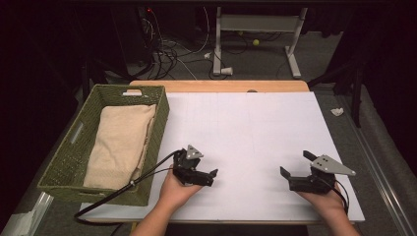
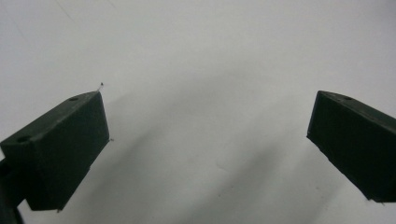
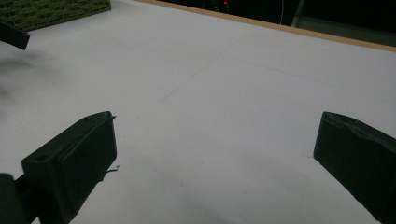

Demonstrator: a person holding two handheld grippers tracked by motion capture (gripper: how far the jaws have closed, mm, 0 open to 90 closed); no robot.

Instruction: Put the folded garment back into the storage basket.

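My left gripper [image 1: 210, 176] rests low over the white table top [image 1: 246, 128], just right of the basket, held in a hand near the front edge. Its jaws stand wide apart with nothing between them [image 2: 208, 140]. My right gripper [image 1: 295, 164] sits near the front right of the table, also open and empty [image 3: 215, 154], pointing left across the table. A green woven basket [image 1: 66, 162] at the left holds a folded beige towel [image 1: 120, 145]. The basket's corner [image 3: 51, 11] and a tip of the left gripper [image 3: 11, 35] appear in the right gripper view.
The white sheet covers most of the table, with a wooden strip [image 1: 221, 86] along its far edge. A black cable [image 1: 118, 194] trails from the left gripper past the basket's front. Beyond the table are a desk frame [image 1: 260, 24] and cables on the floor.
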